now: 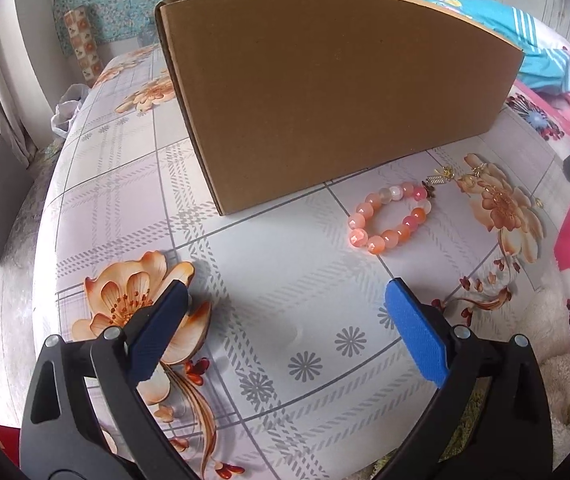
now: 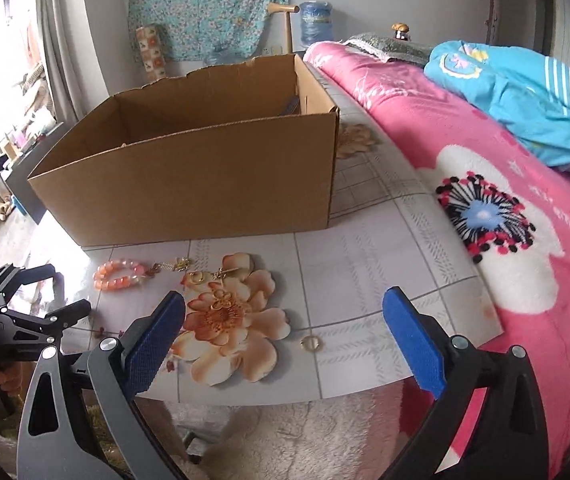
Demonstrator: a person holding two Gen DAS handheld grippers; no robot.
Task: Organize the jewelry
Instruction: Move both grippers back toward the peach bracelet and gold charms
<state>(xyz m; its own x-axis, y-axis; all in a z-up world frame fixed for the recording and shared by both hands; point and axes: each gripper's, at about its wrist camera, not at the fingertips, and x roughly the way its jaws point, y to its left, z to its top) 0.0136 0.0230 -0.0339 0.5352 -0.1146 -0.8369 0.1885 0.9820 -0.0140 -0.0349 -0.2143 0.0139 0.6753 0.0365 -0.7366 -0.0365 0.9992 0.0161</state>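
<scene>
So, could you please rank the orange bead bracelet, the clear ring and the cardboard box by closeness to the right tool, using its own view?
1. Small clear ring, on the tablecloth between the open right tool fingers.
2. Orange bead bracelet, farther ahead, left.
3. Open brown cardboard box, behind the bracelet.

We look from the left wrist low and close over the floral tabletop (image 1: 285, 280) toward the cardboard box (image 1: 337, 92), from the right wrist higher and farther right, both sharing box (image 2: 189, 184), bead bracelet (image 1: 391, 218) (image 2: 119, 275).
</scene>
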